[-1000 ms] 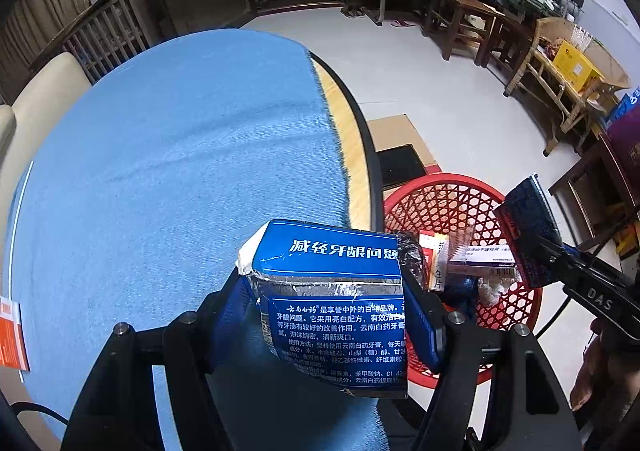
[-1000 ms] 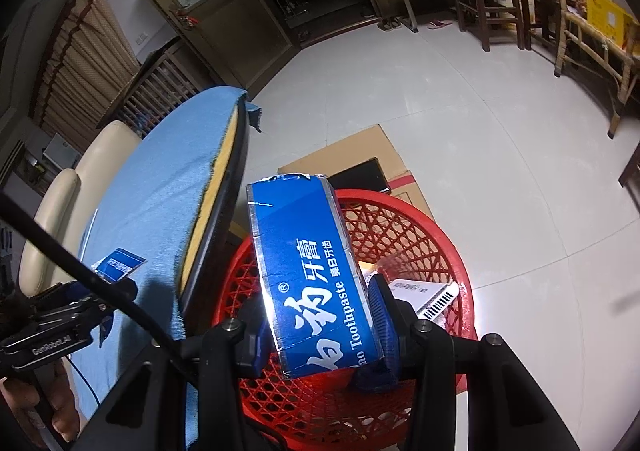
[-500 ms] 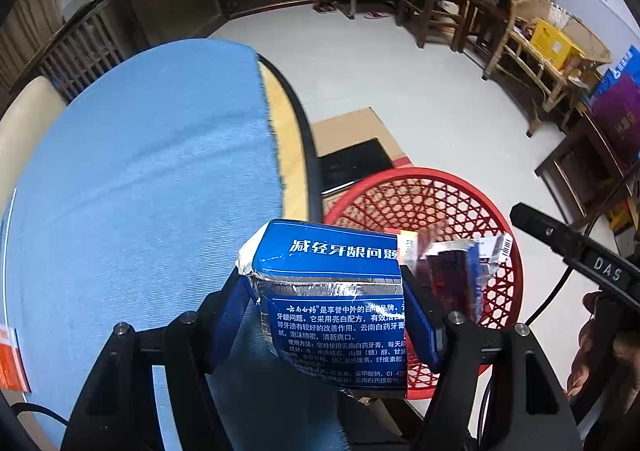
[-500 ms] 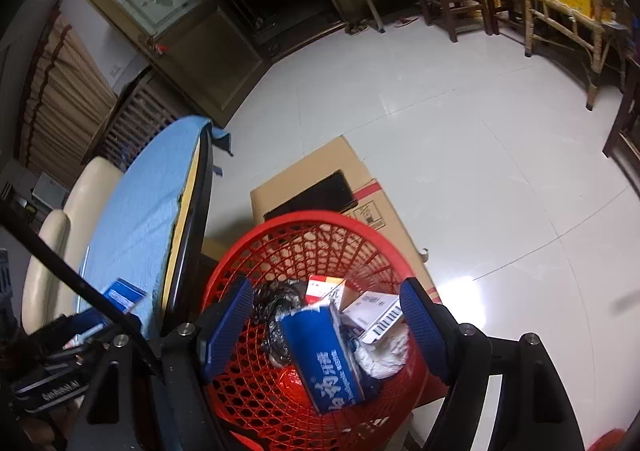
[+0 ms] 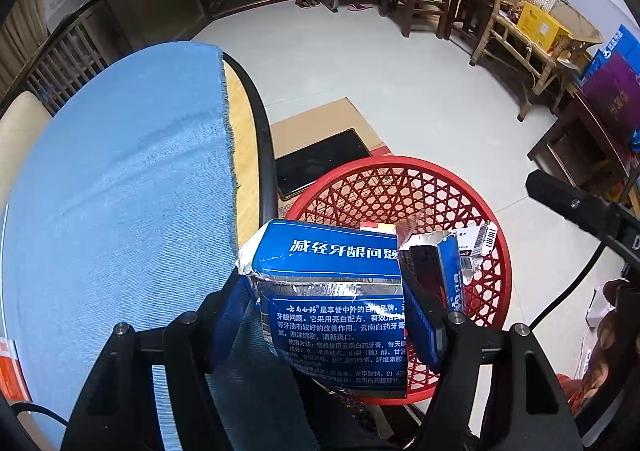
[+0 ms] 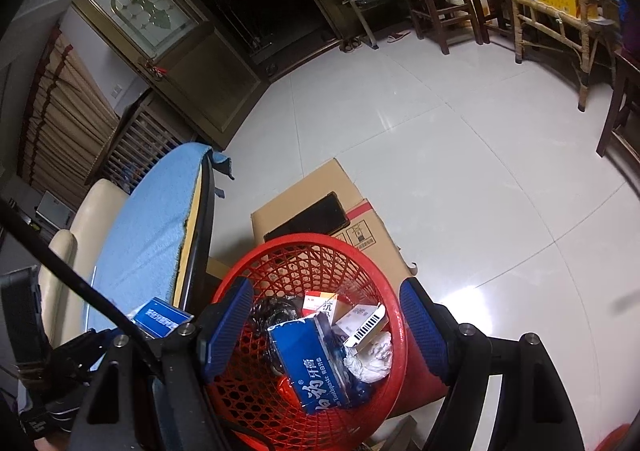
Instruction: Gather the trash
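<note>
My left gripper (image 5: 326, 303) is shut on a torn blue toothpaste box (image 5: 328, 255) with silver foil edges, held over the table's right edge beside the red mesh basket (image 5: 400, 161). My right gripper (image 6: 326, 315) hangs open above the same basket (image 6: 304, 241), nothing between its fingers. Inside lie another blue toothpaste box (image 6: 316, 367), a white barcode box (image 6: 362, 325), a red-and-white carton (image 6: 320, 303), crumpled white tissue (image 6: 372, 359) and dark foil (image 6: 276, 313). The left gripper's box (image 6: 160, 317) also shows at the lower left of the right wrist view.
A round table with a blue cloth (image 5: 120, 191) fills the left. Behind the basket a flattened cardboard box (image 6: 320, 203) with a black slab lies on the floor. A cream chair (image 6: 92, 219) stands behind the table. Wooden chairs and benches (image 5: 520, 43) line the far right.
The right gripper opened and its blue toothpaste box fell into the red basket. The left gripper carried its box rightward, from over the cloth to the table's edge by the basket.
</note>
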A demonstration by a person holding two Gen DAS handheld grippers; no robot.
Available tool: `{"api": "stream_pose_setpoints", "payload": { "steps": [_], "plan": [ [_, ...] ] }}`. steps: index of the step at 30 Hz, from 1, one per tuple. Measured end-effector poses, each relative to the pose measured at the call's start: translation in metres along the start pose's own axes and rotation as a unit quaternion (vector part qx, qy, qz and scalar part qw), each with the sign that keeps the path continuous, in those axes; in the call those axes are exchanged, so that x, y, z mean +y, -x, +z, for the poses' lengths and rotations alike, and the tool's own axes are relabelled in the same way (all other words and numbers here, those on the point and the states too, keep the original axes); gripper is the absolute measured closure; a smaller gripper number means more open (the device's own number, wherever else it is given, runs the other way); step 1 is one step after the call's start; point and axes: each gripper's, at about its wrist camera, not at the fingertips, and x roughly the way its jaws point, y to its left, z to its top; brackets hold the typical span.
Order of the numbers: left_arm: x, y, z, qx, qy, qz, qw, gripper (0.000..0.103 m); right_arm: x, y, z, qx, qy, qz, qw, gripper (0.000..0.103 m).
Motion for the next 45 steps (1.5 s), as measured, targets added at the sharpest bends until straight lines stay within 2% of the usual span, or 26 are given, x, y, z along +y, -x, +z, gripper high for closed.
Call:
{"api": "stream_pose_setpoints", "payload": {
  "steps": [15, 18, 23, 28, 32, 36, 40, 45],
  "plan": [
    [-0.017, -0.012, 0.001, 0.009, -0.019, -0.002, 0.9998, 0.028, -0.005, 0.025, 0.007, -0.028, -0.006, 0.002, 1.000, 0.024],
    [-0.022, -0.019, 0.002, 0.018, -0.024, -0.017, 0.9994, 0.028, -0.004, 0.028, 0.007, -0.031, -0.004, 0.002, 1.000, 0.024],
    [-0.029, -0.030, 0.002, 0.033, -0.034, -0.018, 0.9987, 0.027, -0.002, 0.034, 0.008, -0.036, 0.000, 0.002, 0.999, 0.024],
    [-0.027, -0.028, 0.000, 0.030, -0.025, -0.038, 0.9985, 0.025, 0.001, 0.040, 0.008, -0.042, 0.004, 0.000, 0.999, 0.024],
    [-0.020, -0.014, -0.002, 0.011, -0.018, -0.040, 0.9990, 0.025, 0.006, 0.046, 0.008, -0.046, 0.009, -0.002, 0.999, 0.024],
    [-0.004, 0.013, -0.006, -0.027, 0.000, -0.035, 0.9990, 0.025, 0.018, 0.051, 0.006, -0.052, 0.021, -0.001, 0.998, 0.024],
    [0.012, 0.039, -0.011, -0.065, 0.021, -0.019, 0.9975, 0.025, 0.039, 0.055, -0.002, -0.060, 0.042, -0.004, 0.997, 0.024],
    [0.041, 0.076, -0.036, -0.111, 0.061, 0.010, 0.9919, 0.024, 0.073, 0.055, -0.025, -0.059, 0.096, -0.009, 0.994, 0.022]
  ]
}}
